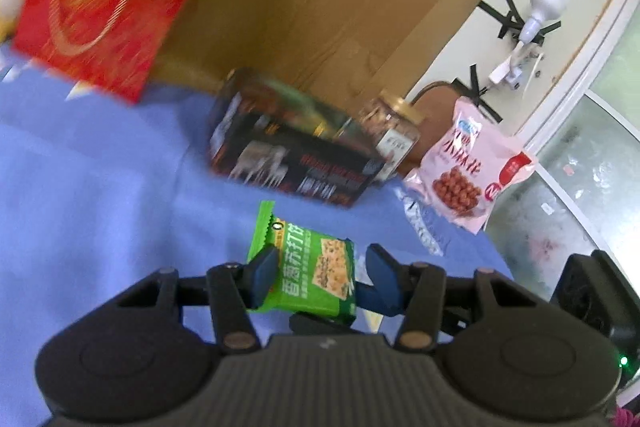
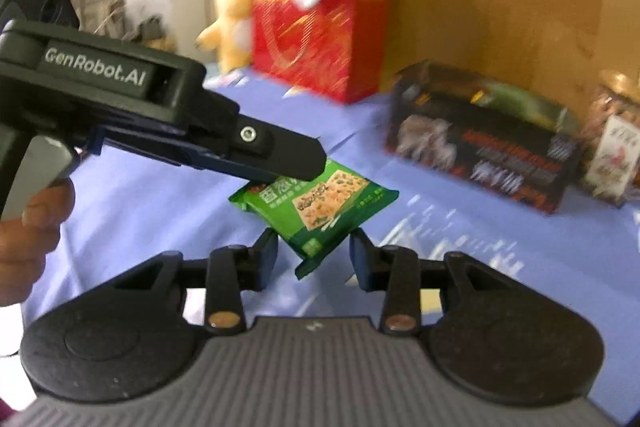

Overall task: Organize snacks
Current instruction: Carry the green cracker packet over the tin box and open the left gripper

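A green cracker packet [image 1: 308, 267] hangs a little above the blue cloth [image 1: 100, 195]. My left gripper [image 1: 320, 263] is shut on it, with the blue pads at its two sides. In the right wrist view the left gripper [image 2: 308, 167] reaches in from the left over the packet's [image 2: 332, 203] upper end, with a person's hand [image 2: 32, 227] on its handle. My right gripper [image 2: 314, 247] straddles the packet's lower corner. Its fingertips [image 2: 268, 247] meet the slanting edges there.
Behind on the cloth stand a red box [image 2: 320, 35], a black box [image 2: 480, 147] and a clear jar with a gold lid [image 1: 392, 131]. A pink snack bag [image 1: 468, 167] leans at the right edge. Plush toys [image 2: 232, 19] sit by the red box.
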